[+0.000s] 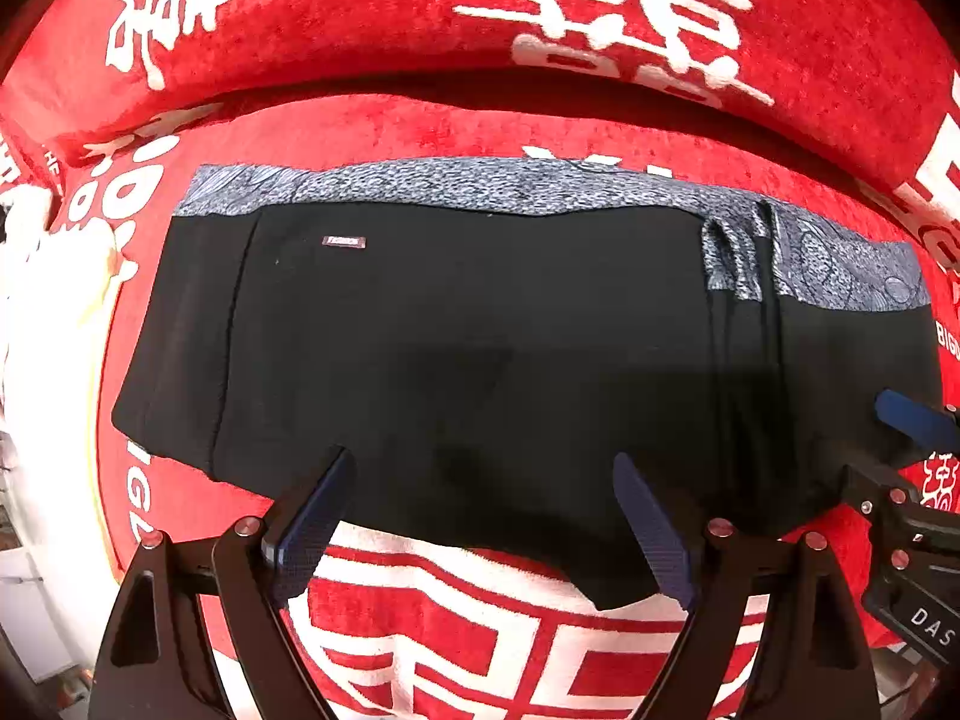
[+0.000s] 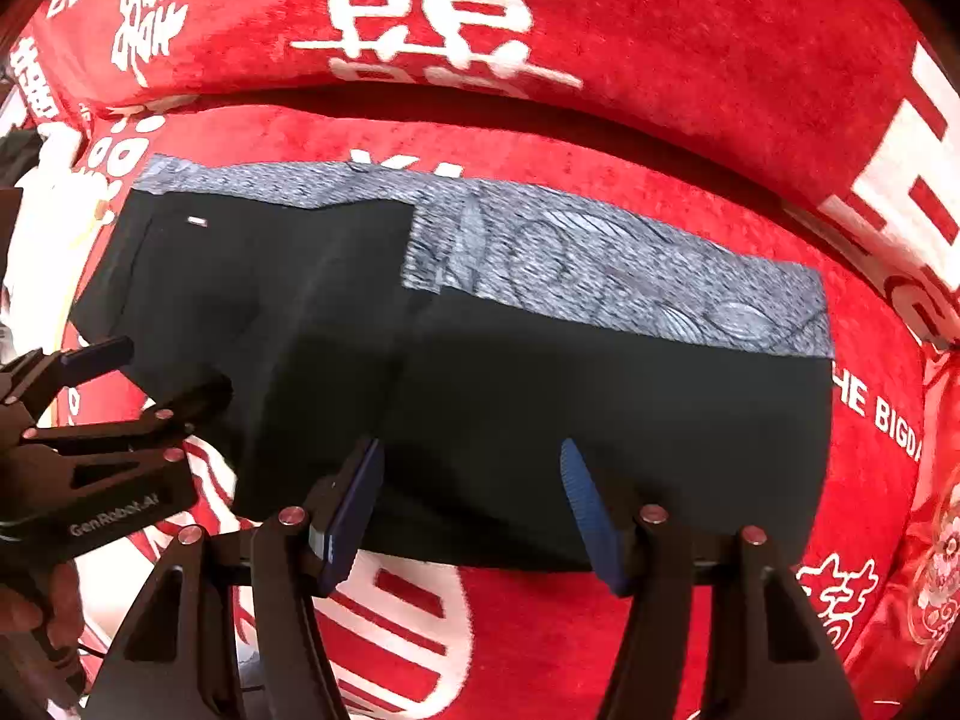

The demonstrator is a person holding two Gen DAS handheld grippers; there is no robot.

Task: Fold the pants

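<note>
Black pants [image 1: 480, 312] lie flat on a red cloth, with a grey patterned layer [image 1: 480, 186] showing along their far edge and a small label [image 1: 344, 242] near the left end. My left gripper [image 1: 483, 459] hovers open over the pants' near edge, nothing between its blue pads. In the right wrist view the same pants [image 2: 540, 396] and patterned band [image 2: 600, 264] fill the middle. My right gripper [image 2: 473, 447] stands open above the near edge too, holding nothing. Each gripper shows in the other's view: the right gripper [image 1: 912, 426] and the left gripper [image 2: 150, 372].
The red cloth [image 1: 540, 132] with large white characters covers the surface and a raised back [image 1: 420, 12] behind the pants. A white bundle [image 1: 36, 276] lies off the left end. A hand [image 2: 36, 606] holds the left gripper's handle.
</note>
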